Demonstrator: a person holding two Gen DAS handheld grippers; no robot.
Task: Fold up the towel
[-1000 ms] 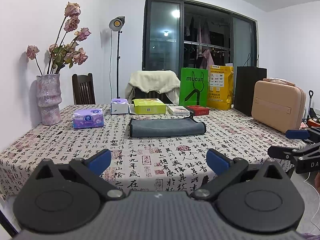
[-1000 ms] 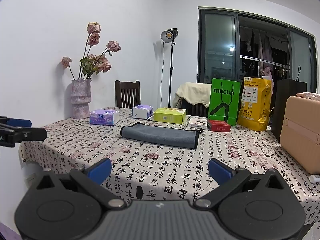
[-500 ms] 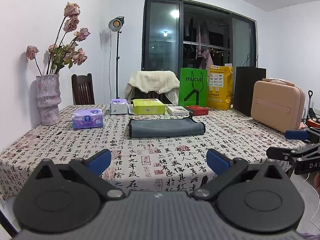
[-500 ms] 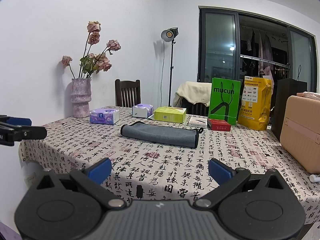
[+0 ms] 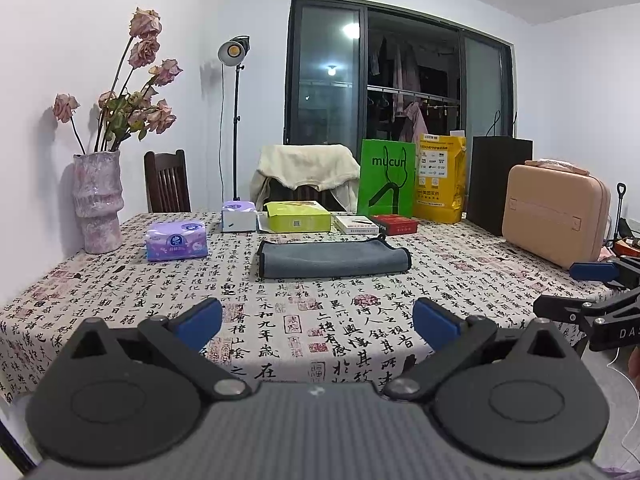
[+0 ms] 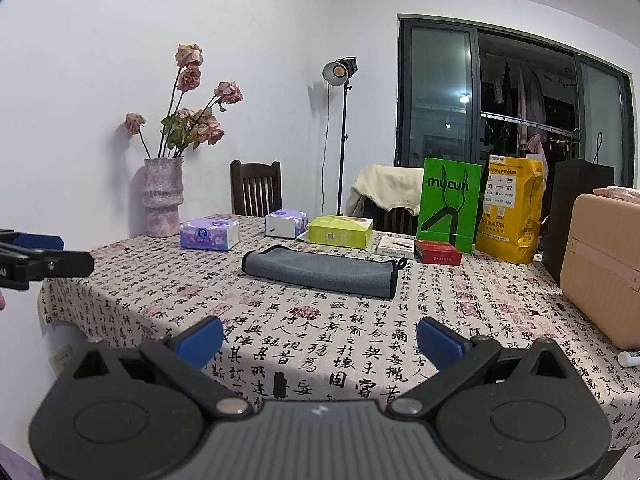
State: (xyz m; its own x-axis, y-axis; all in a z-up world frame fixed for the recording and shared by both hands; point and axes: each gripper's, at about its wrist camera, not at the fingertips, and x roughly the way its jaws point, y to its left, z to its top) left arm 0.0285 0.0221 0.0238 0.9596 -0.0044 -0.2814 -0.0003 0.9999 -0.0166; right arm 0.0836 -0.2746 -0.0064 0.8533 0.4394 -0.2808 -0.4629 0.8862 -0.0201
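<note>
Nothing has visibly moved: both the left gripper (image 5: 317,320) and right gripper (image 6: 319,338) hover wide open and empty, near the table edge, well short of the folded grey towel (image 5: 334,259).

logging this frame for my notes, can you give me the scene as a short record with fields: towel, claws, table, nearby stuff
towel: grey cloth towel with black trim, lying as a long folded strip, untouched
left claw: open, empty, short of the towel
right claw: open, empty, short of the towel
table: cloth printed with black calligraphy
nearby: purple tissue pack, lime green box, pink speckled vase of dried roses, tan hard case
</note>
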